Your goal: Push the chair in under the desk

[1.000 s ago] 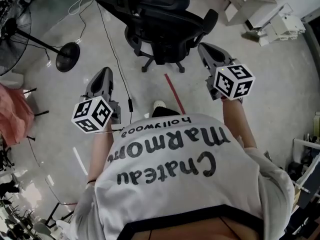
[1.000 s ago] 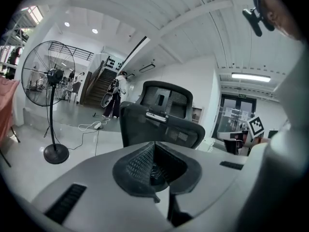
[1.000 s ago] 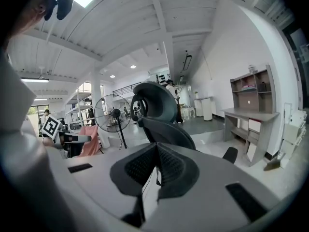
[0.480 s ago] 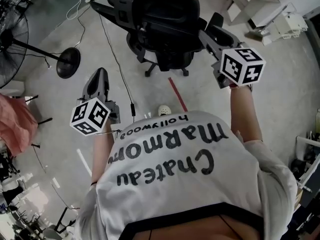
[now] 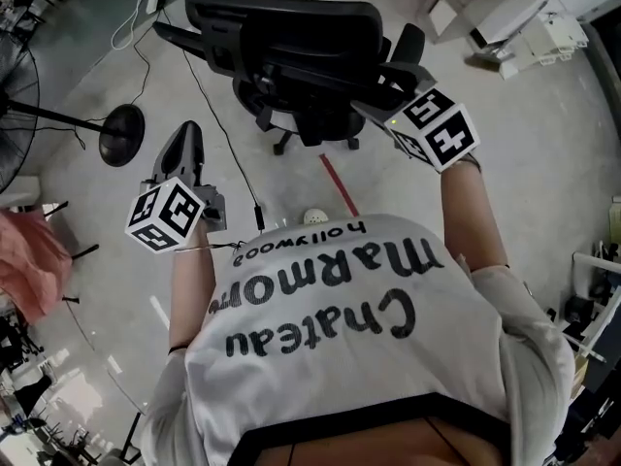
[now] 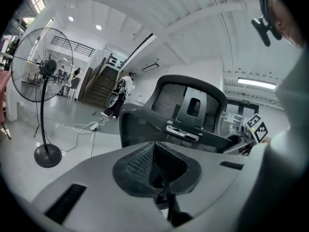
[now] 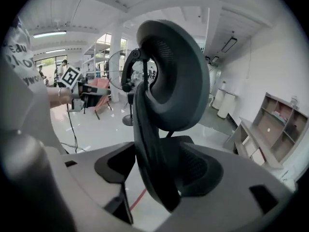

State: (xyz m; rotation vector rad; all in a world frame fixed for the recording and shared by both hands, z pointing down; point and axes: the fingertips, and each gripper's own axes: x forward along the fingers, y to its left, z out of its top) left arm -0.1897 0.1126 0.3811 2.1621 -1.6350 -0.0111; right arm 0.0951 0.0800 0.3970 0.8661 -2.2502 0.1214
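Head view: the chair [image 5: 291, 47] stands on the floor at the far side, its back turned toward you. Your right gripper [image 5: 374, 90] reaches up to the right edge of that back, which looks like a sensible place to take hold for steering and pushing. Your left gripper [image 5: 184, 139] hangs low at the left, well apart from the chair, over the floor near the fan base [image 5: 121, 122]. It seems to have no part in the work yet. You cannot pick out a desk for certain here, so where the chair must go is unclear.

Left gripper view: these jaws are closed together with nothing between them. This view gives you the chair [image 6: 188, 110] upright and face-on, with its mesh back and headrest, which the head view squashes from above.

Right gripper view: only here do you see the real contact. The jaws stand wide with the edge of the chair [image 7: 145, 144] back between them. Floor shows in the gap on the left side, so the edge is straddled, not clamped. By my judgement, you need to close on it before any push.
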